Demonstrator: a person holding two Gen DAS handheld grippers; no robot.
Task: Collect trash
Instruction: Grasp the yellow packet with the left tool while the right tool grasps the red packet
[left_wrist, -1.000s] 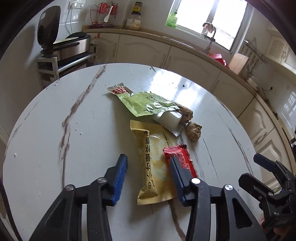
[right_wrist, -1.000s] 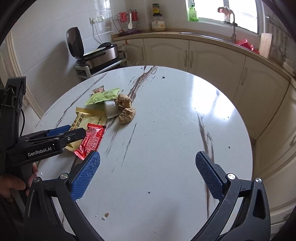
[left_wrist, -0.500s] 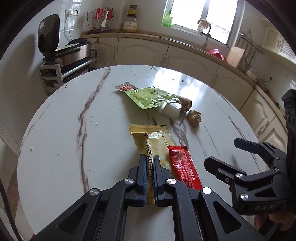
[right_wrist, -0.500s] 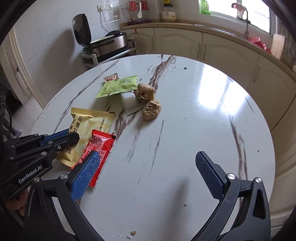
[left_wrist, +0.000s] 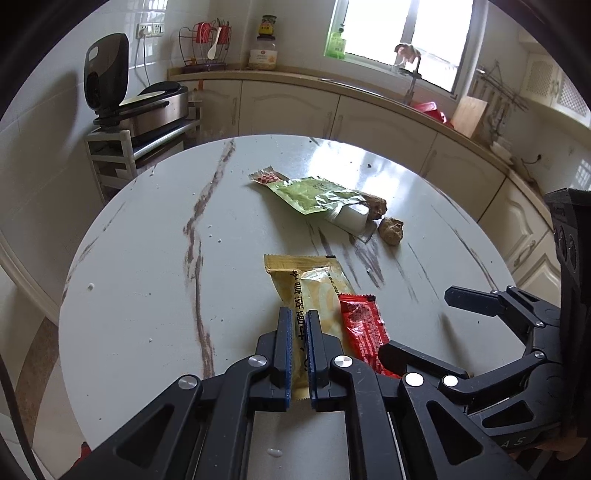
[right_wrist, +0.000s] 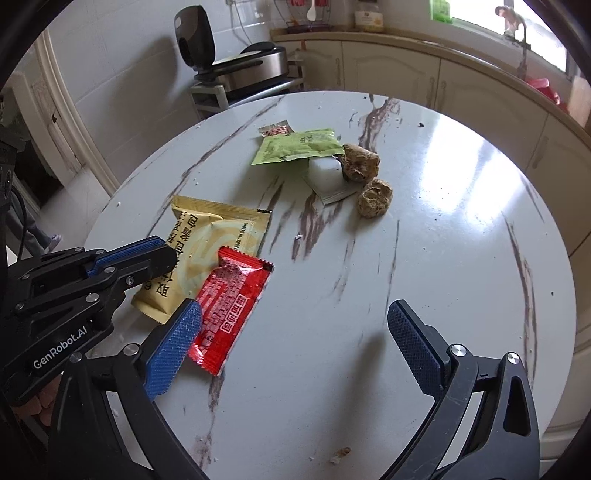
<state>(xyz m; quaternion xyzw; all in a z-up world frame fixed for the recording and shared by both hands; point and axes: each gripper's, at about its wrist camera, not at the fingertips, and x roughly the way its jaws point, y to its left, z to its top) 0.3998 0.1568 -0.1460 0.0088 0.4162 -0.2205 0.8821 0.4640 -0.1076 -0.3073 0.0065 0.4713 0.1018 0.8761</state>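
The yellow snack wrapper (left_wrist: 314, 291) is pinched by the left tool (left_wrist: 298, 325) on the marble worktop (left_wrist: 147, 258) — the right tool (right_wrist: 291, 332) is held spread, the red wrapper (right_wrist: 232, 306) just beside its blue pad

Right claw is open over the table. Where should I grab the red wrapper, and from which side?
Take the red wrapper at its near crimped end, coming down from the right claw's side. It lies flat, its far end overlapping the yellow packet held by the left claw; the near end lies on bare table.
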